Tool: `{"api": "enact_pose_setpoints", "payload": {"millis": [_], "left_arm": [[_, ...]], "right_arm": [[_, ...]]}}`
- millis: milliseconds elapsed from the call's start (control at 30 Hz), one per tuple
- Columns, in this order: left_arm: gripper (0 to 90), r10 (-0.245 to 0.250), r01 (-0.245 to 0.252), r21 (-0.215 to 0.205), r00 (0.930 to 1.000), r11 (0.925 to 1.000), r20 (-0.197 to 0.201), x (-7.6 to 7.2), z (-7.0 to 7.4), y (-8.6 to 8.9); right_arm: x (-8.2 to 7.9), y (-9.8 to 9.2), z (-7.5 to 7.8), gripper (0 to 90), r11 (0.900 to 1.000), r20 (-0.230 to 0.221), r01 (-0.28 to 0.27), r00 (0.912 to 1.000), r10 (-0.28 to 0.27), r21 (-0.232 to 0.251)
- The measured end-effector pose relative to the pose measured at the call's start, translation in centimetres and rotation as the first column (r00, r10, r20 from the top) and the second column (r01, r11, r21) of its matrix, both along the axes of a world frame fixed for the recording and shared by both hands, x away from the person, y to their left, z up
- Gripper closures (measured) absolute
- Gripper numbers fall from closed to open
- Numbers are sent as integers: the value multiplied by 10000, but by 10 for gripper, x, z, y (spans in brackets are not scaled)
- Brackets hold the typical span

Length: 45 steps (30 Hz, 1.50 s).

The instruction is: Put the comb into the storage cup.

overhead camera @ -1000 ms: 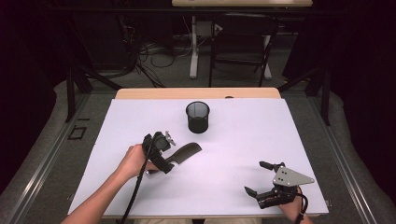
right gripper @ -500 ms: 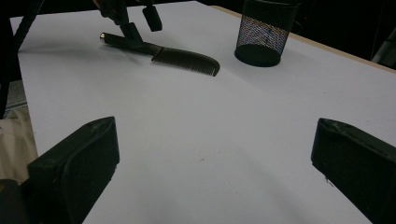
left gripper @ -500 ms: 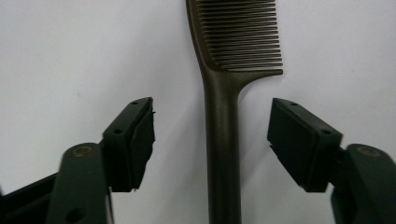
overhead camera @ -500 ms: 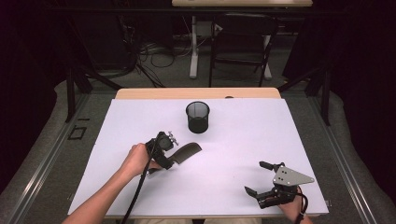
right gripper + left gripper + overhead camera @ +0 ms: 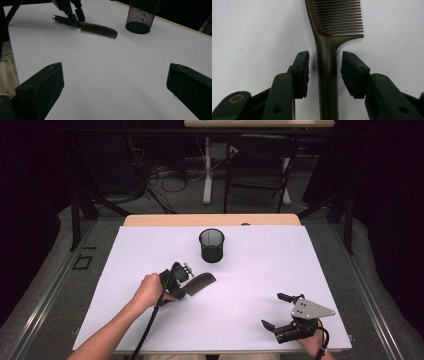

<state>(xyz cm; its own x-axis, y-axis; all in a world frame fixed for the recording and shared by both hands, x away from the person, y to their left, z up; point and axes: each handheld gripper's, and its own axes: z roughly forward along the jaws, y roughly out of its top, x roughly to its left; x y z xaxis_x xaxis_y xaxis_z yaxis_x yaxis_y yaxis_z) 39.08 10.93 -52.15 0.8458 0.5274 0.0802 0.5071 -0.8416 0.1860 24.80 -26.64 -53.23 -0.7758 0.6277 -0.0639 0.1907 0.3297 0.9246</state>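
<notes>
White worktop (image 5: 260, 285) carries one black mesh cup (image 5: 211, 245) and one dark comb (image 5: 200, 282), lying flat near the cup. My left gripper (image 5: 325, 61) has been closing: its fingers (image 5: 302, 71) straddle the comb's handle with gaps either side, not yet clamped. My right gripper (image 5: 280, 312) rests with fingers wide apart. I judge gripping, lifting and placing the comb remain.
</notes>
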Motion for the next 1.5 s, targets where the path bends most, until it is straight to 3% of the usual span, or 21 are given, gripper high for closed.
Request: {"api": "enact_pose_setpoints", "payload": {"millis": [267, 467, 867, 1000, 1133, 1500], "left_arm": [[615, 24, -23, 135, 9999, 9999, -116, 3, -3, -1], [644, 217, -221, -59, 9983, 9997, -546, 8, -3, 1], [716, 482, -482, 30, 9953, 9988, -839, 10, -3, -2], [723, 352, -348, 71, 9960, 9994, -817, 9, -3, -2], [724, 220, -219, 28, 9985, 9998, -499, 6, -3, -2], [725, 156, -160, -411, 9998, 9990, -111, 1, 6, 6]], "right_arm": [[0, 0, 0, 8, 10000, -19, -78, 10000, 78, 20], [0, 1, -1, 9, 9999, -16, -126, 9999, 126, 13], [0, 2, -1, 10, 9998, -70, -179, 9998, 179, -60], [0, 2, -1, 9, 9998, -77, -197, 9998, 196, -66], [-1, 1, 0, 9, 9998, -94, -211, 9997, 210, -73], [1, 1, -2, 8, 9997, -144, -209, 9997, 207, -109]]}}
